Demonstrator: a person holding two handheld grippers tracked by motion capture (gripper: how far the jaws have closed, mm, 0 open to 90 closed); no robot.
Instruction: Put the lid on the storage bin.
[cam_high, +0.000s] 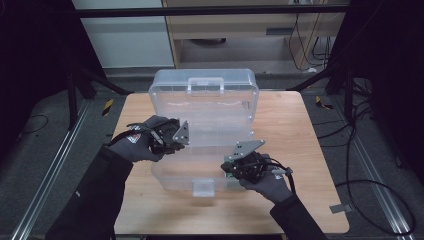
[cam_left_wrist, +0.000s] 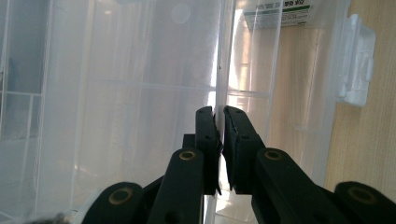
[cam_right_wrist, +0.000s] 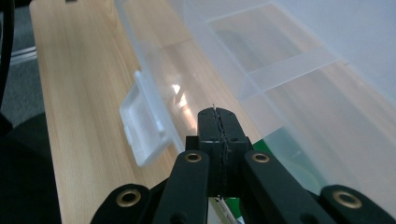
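Left gripper (cam_left_wrist: 219, 121) jaws pinch the clear plastic organiser box (cam_high: 205, 100) wall edge; right gripper (cam_right_wrist: 219, 123) jaws closed empty beside its smooth front.

Sitting across the middle of the counter (cam_high: 300, 120): a clear plastic organiser box (cam_high: 205, 145), lid (cam_high: 205, 87) standing open at the far side and blocking passage there. Leaving bare wood open left, right and along the near edge. Jutting from the near wall, a latch (cam_high: 204, 187). Dividing the interior, thin partition walls (cam_left_wrist: 219, 56), one pinched by the left gripper (cam_left_wrist: 220, 133). Crowding the box's near right corner, the right gripper (cam_right_wrist: 218, 128).
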